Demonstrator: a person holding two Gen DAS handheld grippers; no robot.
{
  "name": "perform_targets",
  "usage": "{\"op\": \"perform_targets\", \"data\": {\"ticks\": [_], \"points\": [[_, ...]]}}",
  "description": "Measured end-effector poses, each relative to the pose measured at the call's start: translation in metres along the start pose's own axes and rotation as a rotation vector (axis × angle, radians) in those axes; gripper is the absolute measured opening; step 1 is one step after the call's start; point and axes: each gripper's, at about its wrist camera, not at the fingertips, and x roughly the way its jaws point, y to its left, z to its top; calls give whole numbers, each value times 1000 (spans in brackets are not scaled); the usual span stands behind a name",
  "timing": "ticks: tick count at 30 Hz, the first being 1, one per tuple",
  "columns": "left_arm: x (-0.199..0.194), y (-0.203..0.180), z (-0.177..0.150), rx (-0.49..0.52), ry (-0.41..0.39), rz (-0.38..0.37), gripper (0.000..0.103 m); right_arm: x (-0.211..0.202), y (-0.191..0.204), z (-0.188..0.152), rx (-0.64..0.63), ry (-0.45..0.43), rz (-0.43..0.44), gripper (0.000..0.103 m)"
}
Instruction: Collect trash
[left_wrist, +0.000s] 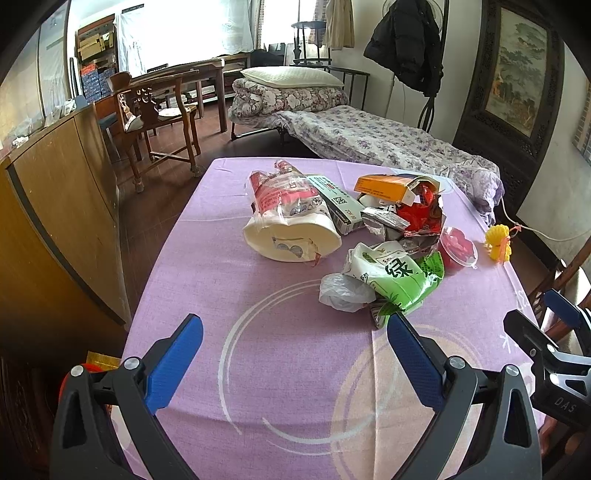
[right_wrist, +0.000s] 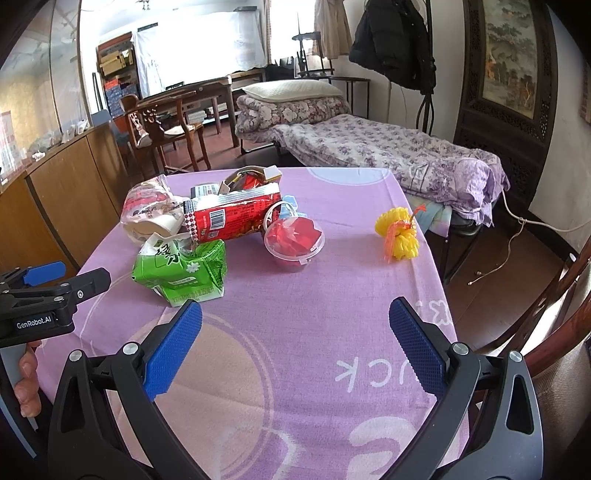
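Lilac cloth covers the worktop (left_wrist: 207, 280), with a bed and wooden chairs in the room behind. Both tools hover low over the near edge, holding nothing: the left tool (left_wrist: 295, 362) has its blue ribbed pads spread wide, and the right tool (right_wrist: 295, 347) is spread the same way.

All the trash sits ahead of them in a loose heap. Just beyond the left tool's right pad lies a crumpled green pouch (left_wrist: 406, 280), with a clear bag (left_wrist: 341, 293) touching its left side. Farther ahead are a cream tub (left_wrist: 291, 236) in torn plastic wrap, an orange box (left_wrist: 384, 186) and a red foil pack (left_wrist: 421, 218). Ahead of the right tool a lidded clear cup (right_wrist: 293, 240) holds red scraps; a yellow net (right_wrist: 399, 236) lies apart, ahead and to the right.

Everything looks empty and light. The film and foil should crush easily and may slip, so a raised fold is probably the best hold. The cup seems stiffer but brittle; its rim likely suits a gentle pinch. The net looks soft and springy, graspable anywhere.
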Motion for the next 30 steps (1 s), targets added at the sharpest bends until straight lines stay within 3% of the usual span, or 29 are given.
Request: {"op": "perform_targets", "data": {"ticks": [22,27,30], "points": [[2,3,-1,1,4,14,98,1,0,-1,-6,4,-1,97],[7,3,-1,8,35,-54,98,2,-5,0,8,0,-23,97],[9,1,-2,14,50,-48,98,1,-16,3,54,-11,-45,97]]}}
